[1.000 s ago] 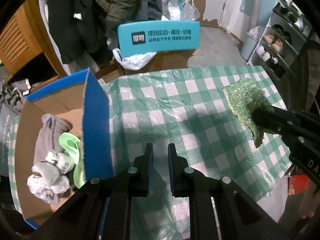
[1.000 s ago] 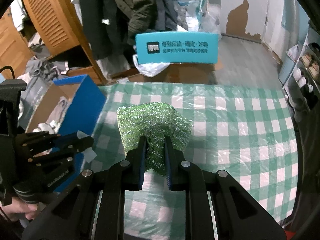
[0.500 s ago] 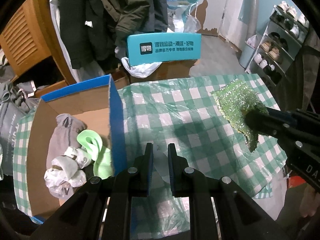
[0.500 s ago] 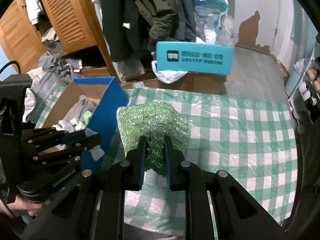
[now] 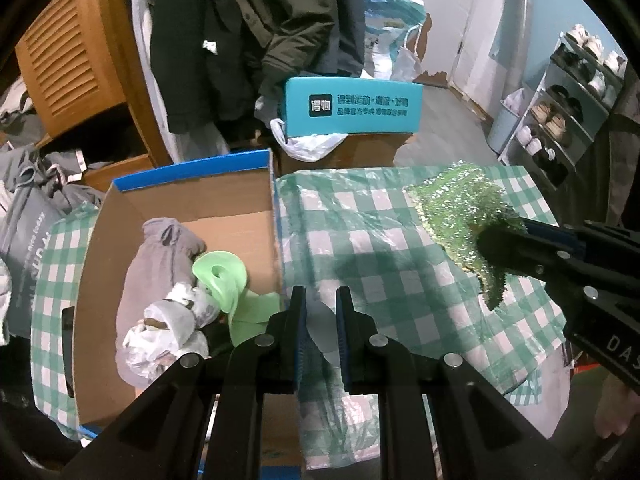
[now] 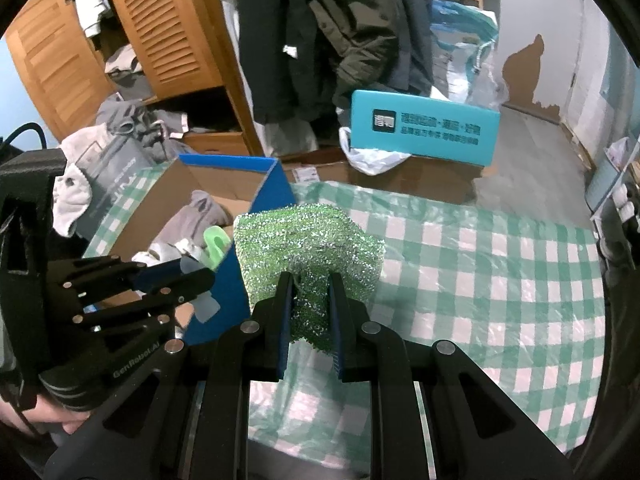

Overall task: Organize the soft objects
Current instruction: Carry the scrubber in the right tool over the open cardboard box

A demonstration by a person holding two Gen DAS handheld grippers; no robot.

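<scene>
Near the front edge of the checked table, the right gripper pinches a green sparkly sponge and holds it up in the air. At the left, the left gripper pinches a thin pale scrap just beside the cardboard box. Farther left, grey socks and a green soft thing already lie inside. So some work looks done; the fluffy, glittery sponge is not yet in the box.

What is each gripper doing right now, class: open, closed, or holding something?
Left gripper: shut on a pale translucent scrap.
Right gripper: shut on the green sponge.
</scene>
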